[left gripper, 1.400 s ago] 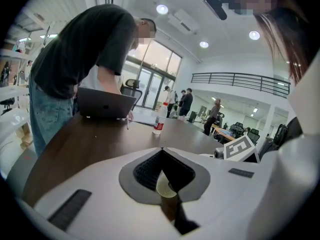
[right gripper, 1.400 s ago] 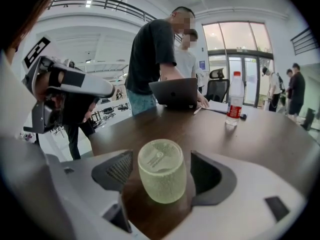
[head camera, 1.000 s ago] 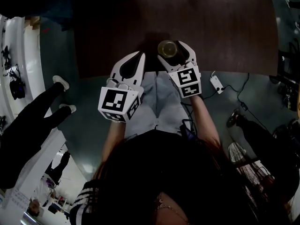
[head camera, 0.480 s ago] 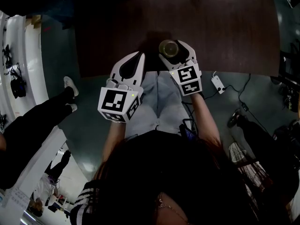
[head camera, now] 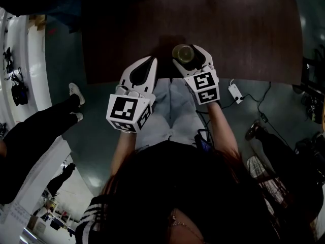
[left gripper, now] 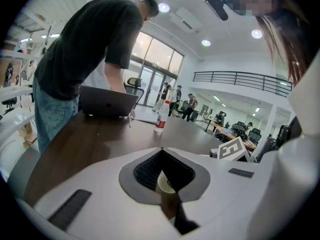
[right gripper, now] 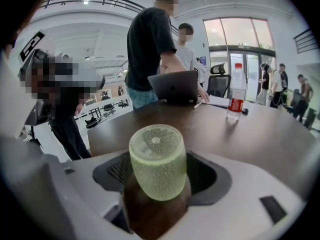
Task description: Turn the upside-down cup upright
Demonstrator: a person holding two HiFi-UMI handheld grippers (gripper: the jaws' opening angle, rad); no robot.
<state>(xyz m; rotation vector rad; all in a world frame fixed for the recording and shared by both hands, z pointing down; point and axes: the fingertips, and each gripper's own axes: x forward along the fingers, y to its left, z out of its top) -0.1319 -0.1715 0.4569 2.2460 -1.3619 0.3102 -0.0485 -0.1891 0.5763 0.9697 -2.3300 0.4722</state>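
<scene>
The cup [right gripper: 157,161] is pale green bubbled glass. It stands upside down, base up, near the front edge of the dark wooden table [head camera: 238,29]. My right gripper [right gripper: 156,196] has its jaws around the cup, one on each side, and a narrow gap shows at both flanks. In the head view the cup [head camera: 183,52] sits between the right gripper's [head camera: 189,55] fingers. My left gripper [head camera: 151,65] rests shut and empty just left of it at the table's edge. Through the left gripper's [left gripper: 167,196] closed jaws a sliver of the cup [left gripper: 165,184] shows.
A water bottle [right gripper: 236,96] with a red label stands further back on the table. An open laptop [right gripper: 175,86] is at the far side, and a person [right gripper: 150,49] leans over it. Another person's legs [head camera: 45,118] are on the floor to the left.
</scene>
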